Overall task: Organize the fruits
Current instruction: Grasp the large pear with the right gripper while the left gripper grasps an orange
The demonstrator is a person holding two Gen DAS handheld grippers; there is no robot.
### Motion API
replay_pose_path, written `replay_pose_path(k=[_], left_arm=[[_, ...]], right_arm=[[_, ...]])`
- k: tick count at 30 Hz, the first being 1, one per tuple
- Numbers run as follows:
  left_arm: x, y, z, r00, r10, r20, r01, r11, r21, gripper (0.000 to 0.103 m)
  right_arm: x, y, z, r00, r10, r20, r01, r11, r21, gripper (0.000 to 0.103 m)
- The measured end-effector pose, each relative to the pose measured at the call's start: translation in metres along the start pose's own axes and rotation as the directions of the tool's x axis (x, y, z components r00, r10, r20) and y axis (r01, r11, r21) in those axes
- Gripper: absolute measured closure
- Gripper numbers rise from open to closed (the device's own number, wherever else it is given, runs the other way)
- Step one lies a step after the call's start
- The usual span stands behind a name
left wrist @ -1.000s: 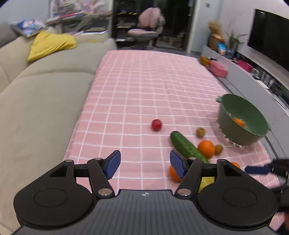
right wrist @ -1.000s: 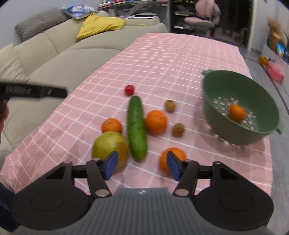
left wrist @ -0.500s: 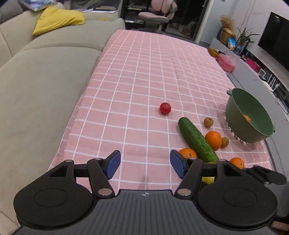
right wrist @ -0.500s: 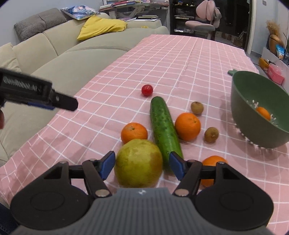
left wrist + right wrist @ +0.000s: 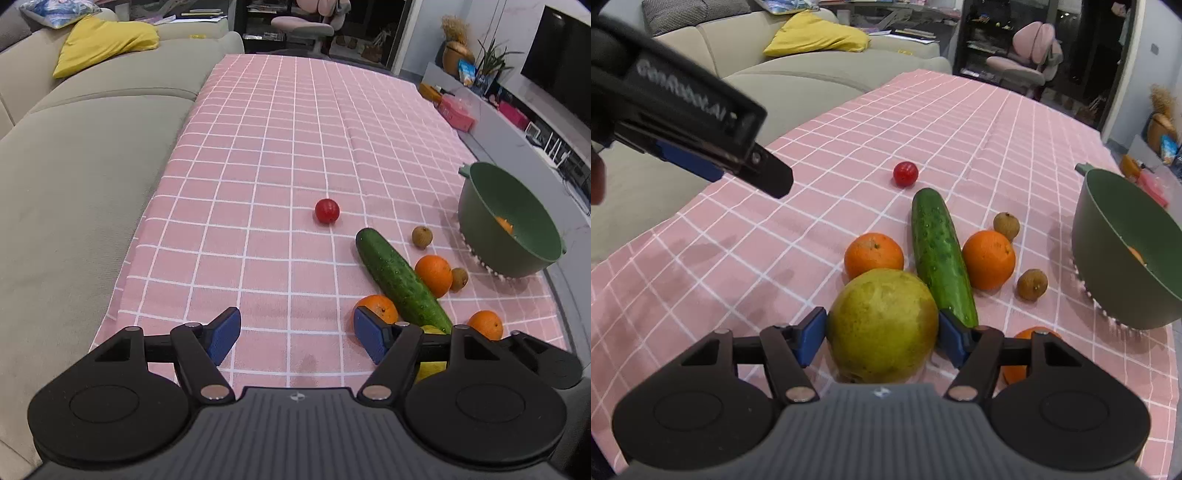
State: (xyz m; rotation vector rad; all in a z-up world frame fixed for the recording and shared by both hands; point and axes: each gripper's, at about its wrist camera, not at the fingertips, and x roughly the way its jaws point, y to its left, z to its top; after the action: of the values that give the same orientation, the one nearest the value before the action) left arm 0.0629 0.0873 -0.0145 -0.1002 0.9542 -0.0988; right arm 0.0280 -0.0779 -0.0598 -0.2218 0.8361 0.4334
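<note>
Right gripper (image 5: 882, 334), half a second earlier short of the yellow-green fruit (image 5: 882, 325), now brackets it: jaws open, a blue pad at each flank, touching or nearly so; grasp judged imminent. Just beyond lie the cucumber (image 5: 940, 254) and two oranges (image 5: 874, 255); farther right, the green colander (image 5: 1126, 258) holds one orange. Left gripper (image 5: 297, 336) hovers open and empty over the pink cloth (image 5: 295, 147).

Even indoor light, soft shadows, sharp focus, fisheye-bent edges.
</note>
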Motion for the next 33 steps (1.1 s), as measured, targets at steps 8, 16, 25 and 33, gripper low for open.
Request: replay_pose_path(k=[8, 16, 25, 33], left_arm=[[0.013, -0.018, -0.003, 0.999, -0.038, -0.011, 0.039, 0.998, 0.058, 0.027], [0.036, -0.054, -0.011, 0.998, -0.045, -0.054, 0.055, 0.977, 0.204, 0.027], [0.06, -0.067, -0.018, 0.993, -0.073, -0.091, 0.094, 0.961, 0.26, 0.04], [0.077, -0.065, -0.017, 0.992, -0.082, -0.098, 0.104, 0.966, 0.236, 0.049]], right_arm=[[-0.029, -0.027, -0.018, 0.999, 0.004, -0.039, -0.004, 1.0, 0.011, 0.041], [-0.049, -0.064, -0.044, 0.995, -0.037, -0.087, 0.041, 0.998, 0.045, 0.041], [-0.05, -0.11, -0.047, 0.985, -0.117, -0.126, 0.135, 0.98, 0.146, 0.041], [-0.041, -0.129, -0.049, 0.983, -0.116, -0.146, 0.145, 0.968, 0.206, 0.041]])
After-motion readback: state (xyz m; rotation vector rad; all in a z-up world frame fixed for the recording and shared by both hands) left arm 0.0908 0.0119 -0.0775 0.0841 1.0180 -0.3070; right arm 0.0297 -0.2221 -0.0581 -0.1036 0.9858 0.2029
